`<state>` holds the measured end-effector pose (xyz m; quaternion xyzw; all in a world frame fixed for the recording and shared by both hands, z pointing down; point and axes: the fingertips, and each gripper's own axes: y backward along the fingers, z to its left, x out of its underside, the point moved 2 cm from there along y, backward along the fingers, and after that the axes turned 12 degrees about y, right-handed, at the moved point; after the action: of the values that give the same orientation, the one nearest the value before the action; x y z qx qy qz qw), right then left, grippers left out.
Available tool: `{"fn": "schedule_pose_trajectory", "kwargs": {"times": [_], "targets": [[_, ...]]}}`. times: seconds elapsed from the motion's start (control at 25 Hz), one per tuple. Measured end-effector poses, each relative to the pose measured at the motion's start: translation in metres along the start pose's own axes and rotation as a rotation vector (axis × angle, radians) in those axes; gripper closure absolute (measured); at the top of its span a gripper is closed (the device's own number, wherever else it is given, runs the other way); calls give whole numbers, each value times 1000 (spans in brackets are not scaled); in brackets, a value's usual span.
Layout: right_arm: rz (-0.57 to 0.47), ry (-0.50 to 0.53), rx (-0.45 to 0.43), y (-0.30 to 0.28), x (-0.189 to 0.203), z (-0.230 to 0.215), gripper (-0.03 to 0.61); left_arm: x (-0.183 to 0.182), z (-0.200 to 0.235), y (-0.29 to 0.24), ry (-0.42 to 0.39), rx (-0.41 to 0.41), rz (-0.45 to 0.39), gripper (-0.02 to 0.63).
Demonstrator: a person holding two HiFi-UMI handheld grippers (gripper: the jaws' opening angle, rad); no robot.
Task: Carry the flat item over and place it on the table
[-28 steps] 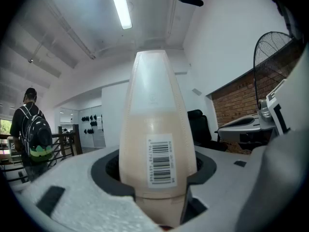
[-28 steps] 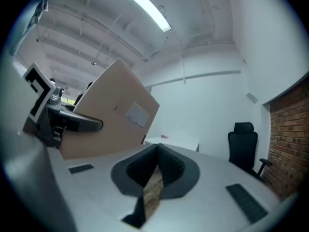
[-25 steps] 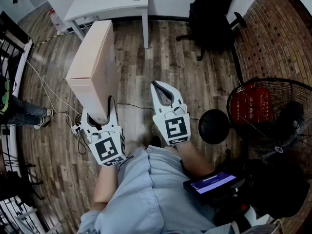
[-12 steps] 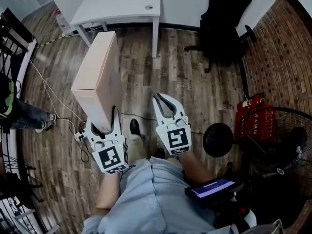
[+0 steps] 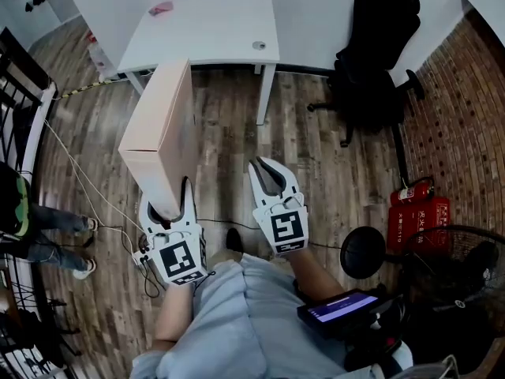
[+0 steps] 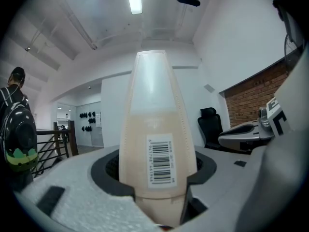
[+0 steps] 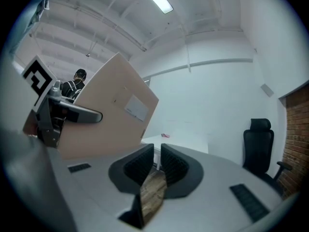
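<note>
My left gripper (image 5: 168,209) is clamped on the lower end of the flat beige box (image 5: 160,133), a pad against each broad face. The box stands on edge, closed so I cannot tell what it holds, a barcode label (image 6: 160,160) on the narrow side facing me, and it hangs over the wooden floor (image 5: 316,156), short of the white table (image 5: 213,34) ahead. To its right, my right gripper (image 5: 266,168) hovers with its jaws drawn together around nothing, and a black office chair (image 5: 377,46) stands beyond.
</note>
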<state>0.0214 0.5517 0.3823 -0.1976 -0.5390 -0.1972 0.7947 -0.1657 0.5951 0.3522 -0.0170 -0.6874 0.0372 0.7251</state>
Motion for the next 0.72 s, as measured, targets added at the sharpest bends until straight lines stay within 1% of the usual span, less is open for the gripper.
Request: {"fn": "schedule_pose_trajectory", "kwargs": {"times": [0.16, 0.32, 0.52, 0.72], "targets": [[-7, 1, 25, -47, -20, -7, 529, -21, 33, -42, -1, 7, -30, 336], [-15, 14, 39, -78, -26, -16, 531, -30, 50, -73, 7, 9, -42, 336], [7, 19, 46, -108, -21, -27, 534, -25, 58, -106, 14, 20, -25, 336], [25, 2, 36, -141, -6, -42, 538, -11, 58, -144, 23, 17, 18, 336]]}}
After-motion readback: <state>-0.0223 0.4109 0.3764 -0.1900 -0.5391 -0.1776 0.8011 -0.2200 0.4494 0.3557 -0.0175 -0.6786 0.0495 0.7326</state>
